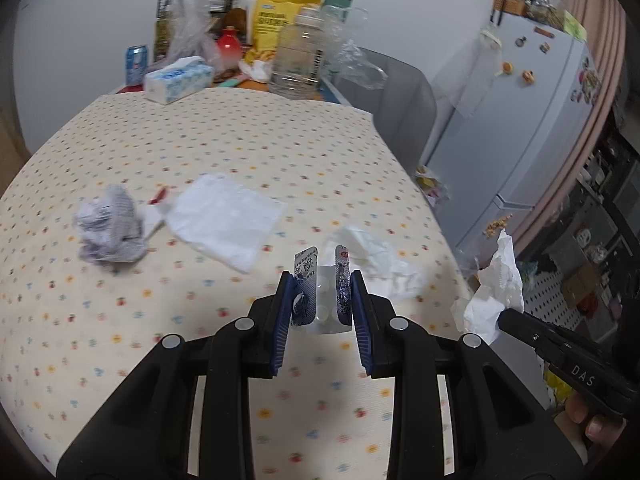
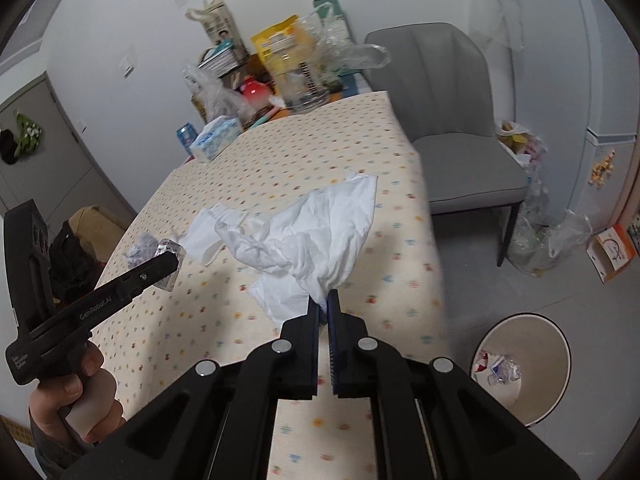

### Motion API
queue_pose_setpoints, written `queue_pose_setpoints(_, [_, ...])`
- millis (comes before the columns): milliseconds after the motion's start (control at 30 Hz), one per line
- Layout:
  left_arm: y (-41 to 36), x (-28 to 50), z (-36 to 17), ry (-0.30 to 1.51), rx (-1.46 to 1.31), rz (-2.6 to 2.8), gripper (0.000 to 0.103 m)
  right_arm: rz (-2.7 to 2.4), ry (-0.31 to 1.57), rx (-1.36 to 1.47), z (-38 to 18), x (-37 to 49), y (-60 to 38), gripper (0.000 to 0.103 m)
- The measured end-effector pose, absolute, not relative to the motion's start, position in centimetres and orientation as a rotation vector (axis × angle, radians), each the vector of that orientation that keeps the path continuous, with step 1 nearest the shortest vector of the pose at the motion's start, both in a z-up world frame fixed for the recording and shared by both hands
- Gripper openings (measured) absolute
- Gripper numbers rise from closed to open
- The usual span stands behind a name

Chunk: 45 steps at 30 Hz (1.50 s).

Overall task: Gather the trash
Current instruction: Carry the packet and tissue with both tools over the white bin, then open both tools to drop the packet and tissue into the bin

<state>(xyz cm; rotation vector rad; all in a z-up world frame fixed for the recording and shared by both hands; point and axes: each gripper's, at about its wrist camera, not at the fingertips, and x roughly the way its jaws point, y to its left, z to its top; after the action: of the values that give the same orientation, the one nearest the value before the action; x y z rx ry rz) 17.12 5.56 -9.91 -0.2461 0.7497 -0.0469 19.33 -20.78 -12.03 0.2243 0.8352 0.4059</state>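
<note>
My left gripper (image 1: 321,280) is shut on a bent silver blister pack (image 1: 326,314), held above the dotted tablecloth (image 1: 240,140). On the cloth lie a crumpled printed paper ball (image 1: 110,230), a flat white tissue (image 1: 224,220), a small red-and-white wrapper (image 1: 158,200) and a crumpled tissue (image 1: 372,256). My right gripper (image 2: 324,300) is shut on a large white tissue (image 2: 320,232) that hangs up from its pads, near the table's right edge. A beige trash bin (image 2: 554,344) stands on the floor at the lower right, with scraps inside. The left gripper (image 2: 168,264) also shows at the left.
The far end of the table is crowded: a tissue box (image 1: 178,80), a clear bottle (image 1: 298,56), a blue can (image 1: 136,62), bags and cartons. A grey chair (image 2: 452,120) stands beside the table. A fridge (image 1: 520,120) and plastic bags (image 2: 540,240) stand to the right.
</note>
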Motion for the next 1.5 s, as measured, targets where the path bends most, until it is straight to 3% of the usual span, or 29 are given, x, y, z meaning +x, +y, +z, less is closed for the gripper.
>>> queue_pose_setpoints(967, [-14.4, 23.7, -11.9, 0.857, -0.036, -0.309, 0.029, 0.053, 0.872, 0.518, -18.8, 19.7, -41.3, 0.009])
queue_pose_setpoints(1000, [-14.7, 23.8, -12.0, 0.860, -0.032, -0.312, 0.029, 0.039, 0.878, 0.527, -19.1, 19.8, -41.7, 0.011])
queue_pose_setpoints(1033, [-15.1, 23.8, -12.1, 0.863, -0.026, -0.315, 0.029, 0.026, 0.884, 0.542, -19.5, 19.9, -42.3, 0.029])
queue_pose_setpoints(1067, [-15.4, 23.9, -12.2, 0.866, -0.022, -0.317, 0.029, 0.024, 0.882, 0.560, -19.9, 19.9, -42.8, 0.061])
queue_pose_setpoints(1100, [-15.7, 24.0, -12.3, 0.870, -0.017, -0.320, 0.029, 0.009, 0.871, 0.573, -20.0, 19.6, -43.4, 0.069])
queue_pose_setpoints(1500, [-20.9, 23.5, -12.9, 0.891, 0.051, -0.389, 0.029, -0.064, 0.833, 0.638, -20.4, 16.7, -48.3, 0.069])
